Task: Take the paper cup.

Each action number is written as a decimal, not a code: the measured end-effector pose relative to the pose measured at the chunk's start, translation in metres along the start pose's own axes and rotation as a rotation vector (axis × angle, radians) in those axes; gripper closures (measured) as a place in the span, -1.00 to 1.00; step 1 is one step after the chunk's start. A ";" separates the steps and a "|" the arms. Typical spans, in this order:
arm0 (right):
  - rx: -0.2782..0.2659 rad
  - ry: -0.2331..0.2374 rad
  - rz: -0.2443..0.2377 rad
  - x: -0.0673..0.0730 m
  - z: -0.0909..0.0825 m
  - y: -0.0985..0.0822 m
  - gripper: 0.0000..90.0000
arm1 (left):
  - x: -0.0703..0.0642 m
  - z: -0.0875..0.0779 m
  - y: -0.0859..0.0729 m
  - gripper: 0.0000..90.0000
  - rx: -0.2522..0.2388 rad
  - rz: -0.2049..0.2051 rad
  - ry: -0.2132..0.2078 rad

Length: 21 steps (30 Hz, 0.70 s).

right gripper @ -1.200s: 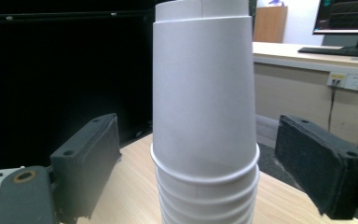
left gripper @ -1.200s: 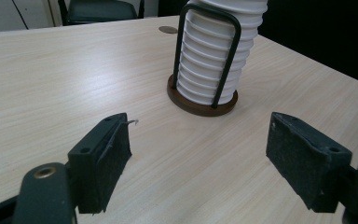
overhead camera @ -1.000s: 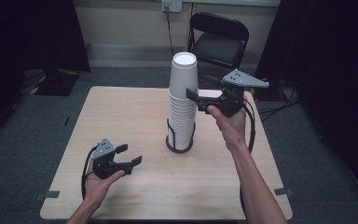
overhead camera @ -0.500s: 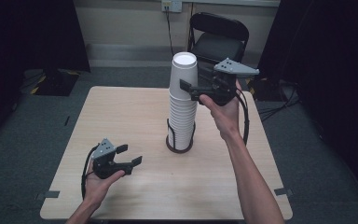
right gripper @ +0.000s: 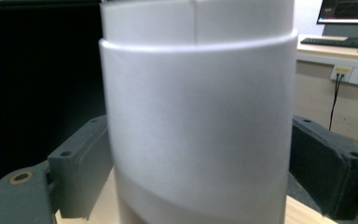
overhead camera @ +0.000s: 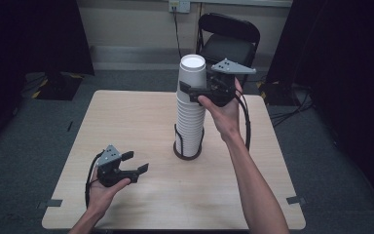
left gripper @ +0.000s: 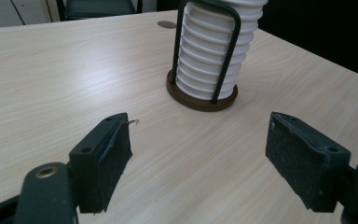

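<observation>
room: dim, grey carpet floor (overhead camera: pixel 24 131), pale wall at back w/ power socket (overhead camera: pixel 179 5); black folding chair (overhead camera: pixel 229 36) behind bench, dark drapes both sides
bench: light wood-grain bench (overhead camera: pixel 126 117), rounded corners
cups: tall stack of white ribbed paper cups (overhead camera: pixel 191 105) standing upright in a round dark-brown base w/ black wire holder (left gripper: pixel 200 95), approx bench centre; top cup rim faces up
cups, left view: lower stack seen through black wire loop, base flat on bench, well apart from left tool's pads
cups, right view: smooth white cup wall (right gripper: pixel 196 126) sits between the two pads, very close to lens, slightly blurred
right tool (overhead camera: pixel 193 91): raised at top of stack, held level, coming in from stack's right side; grey three-cornered plate up top, black cable hanging down by forearm
right tool state: jaws partly open and have just been opening a bit; top cups sit between them. Left pad (right gripper: pixel 81 170) looks right at cup wall, right pad (right gripper: pixel 328 165) just beside it w/ thin gap; firm press not visible, so reads as straddling, not clamped
left tool (overhead camera: pixel 137 163): low at front-left of bench, in person's left hand, pointing toward the stack
left tool state: jaws wide open, nothing between pads, bare bench below
left pad detail: black foam face (left gripper: pixel 114 158), small frayed thread at its tip
</observation>
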State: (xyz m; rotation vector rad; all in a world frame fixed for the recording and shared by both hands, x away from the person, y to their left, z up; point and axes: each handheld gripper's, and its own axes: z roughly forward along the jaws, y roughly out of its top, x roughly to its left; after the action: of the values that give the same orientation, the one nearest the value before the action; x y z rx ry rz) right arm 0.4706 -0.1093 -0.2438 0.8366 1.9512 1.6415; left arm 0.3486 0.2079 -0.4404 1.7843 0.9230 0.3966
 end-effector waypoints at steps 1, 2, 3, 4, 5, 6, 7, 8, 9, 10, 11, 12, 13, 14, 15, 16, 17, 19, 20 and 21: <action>0.000 0.000 0.000 0.000 0.000 0.000 -0.72 | 0.000 0.000 0.000 -0.50 0.000 0.000 0.000; 0.007 0.004 0.001 0.000 0.003 -0.001 -0.72 | 0.000 0.000 0.000 -0.50 0.000 0.002 -0.001; 0.007 0.004 0.001 0.000 0.003 -0.001 -0.72 | 0.000 0.000 0.000 -0.50 0.000 0.004 -0.001; 0.012 0.004 -0.001 -0.001 0.004 -0.002 -0.72 | 0.000 0.000 0.000 -0.50 0.002 0.006 -0.001; 0.013 0.001 0.011 0.000 0.005 -0.003 -0.72 | 0.000 0.000 0.000 -0.50 0.002 0.004 -0.001; 0.014 0.000 0.003 0.000 0.006 -0.003 -0.72 | 0.000 0.001 0.000 -0.50 0.005 0.001 -0.002; 0.018 -0.013 -0.006 0.002 0.008 -0.004 -0.72 | 0.000 0.001 0.000 -0.50 0.007 0.004 -0.002; 0.027 -0.017 0.000 0.002 0.010 -0.006 -0.73 | -0.001 0.001 0.000 -0.50 0.007 0.010 -0.004; 0.031 -0.018 0.000 0.002 0.010 -0.006 -0.74 | -0.002 0.001 0.000 -0.50 0.009 0.014 -0.006; 0.034 -0.019 -0.001 0.002 0.011 -0.007 -0.74 | -0.002 0.001 0.000 -0.50 0.009 0.014 -0.006; 0.034 -0.019 -0.001 0.002 0.011 -0.007 -0.74 | -0.002 0.001 0.000 -0.50 0.011 0.015 -0.006; 0.038 -0.016 0.000 0.001 0.012 -0.008 -0.74 | -0.002 0.001 0.000 -0.50 0.010 0.013 -0.007; 0.043 -0.019 -0.004 0.002 0.013 -0.008 -0.74 | -0.002 0.001 0.000 -0.50 0.009 0.013 -0.007; 0.045 -0.020 -0.009 0.002 0.013 -0.008 -0.74 | -0.002 0.001 0.000 -0.50 0.010 0.015 -0.007; 0.046 -0.019 -0.008 0.001 0.013 -0.008 -0.73 | -0.002 0.001 0.000 -0.50 0.011 0.015 -0.006; 0.047 -0.017 -0.006 0.001 0.013 -0.008 -0.73 | -0.002 0.002 0.000 -0.50 0.010 0.013 -0.006; 0.049 -0.014 -0.009 0.001 0.013 -0.008 -0.72 | -0.001 0.002 0.000 -0.50 0.009 0.011 -0.005; 0.052 -0.012 -0.003 0.000 0.012 -0.008 -0.71 | -0.001 0.002 0.000 -0.50 0.010 0.011 -0.007; 0.052 -0.010 -0.005 0.000 0.012 -0.008 -0.71 | -0.002 0.002 0.000 -0.50 0.011 0.013 -0.008; 0.050 -0.004 -0.002 -0.001 0.012 -0.007 -0.71 | -0.002 0.002 0.000 -0.50 0.013 0.015 -0.007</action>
State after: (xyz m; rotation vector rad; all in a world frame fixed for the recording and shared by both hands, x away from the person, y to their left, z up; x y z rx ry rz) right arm 0.4782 -0.1023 -0.2532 0.8559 1.9967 1.5947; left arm 0.3488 0.2054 -0.4411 1.8041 0.9102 0.3946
